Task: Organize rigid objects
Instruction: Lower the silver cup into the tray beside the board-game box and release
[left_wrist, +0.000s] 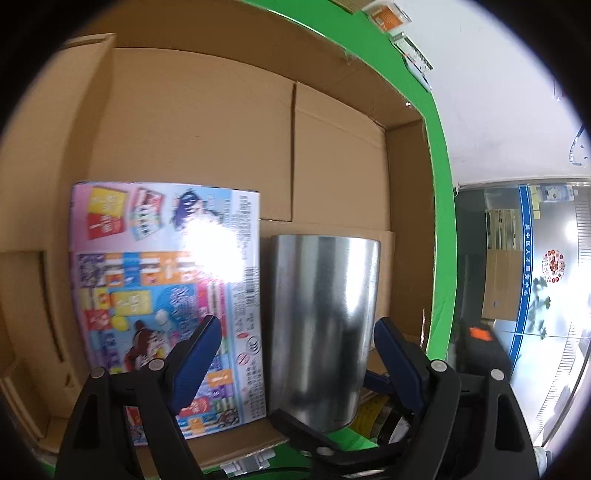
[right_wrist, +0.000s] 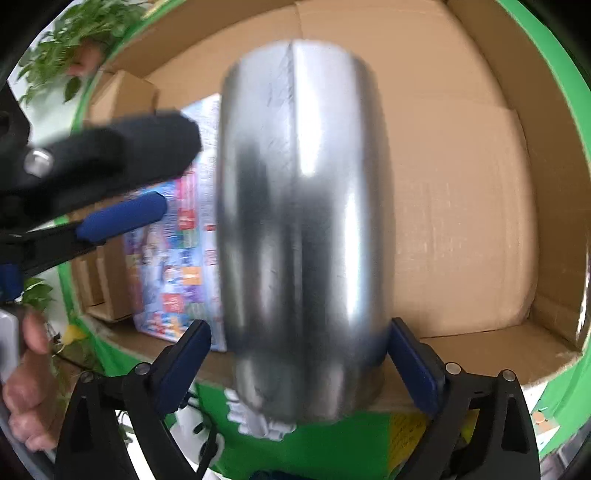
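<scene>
Inside box: an open brown corrugated cardboard box (left_wrist: 207, 122) on a green surface (left_wrist: 441, 206) holds two items lying on its floor.
Task item: a plain cylindrical brushed-steel metal cup (right_wrist: 299, 229), slightly tapered, lies beside a flat colourful printed carton (left_wrist: 166, 295); their sides run close together, contact cannot be confirmed.
Long axis: the cup's axis runs from the near box wall toward the far wall, roughly parallel to the carton's long edge. The narrower closed base appears to point toward the near wall; the far end is not visible.
Right gripper (right_wrist: 301, 363): jaws wide, one blue pad on each side of the cup's near end; the right-hand pad sits at the metal, the left-hand pad (right_wrist: 184, 365) shows a gap. No grip.
Left gripper (left_wrist: 295, 354): jaws wide, straddling the cup without pressing it.
Step in hand: judged as placement of the cup into the box, at release.
Next move: likely calls for lifting both grippers clear without nudging the cup, which could roll sideways.
</scene>
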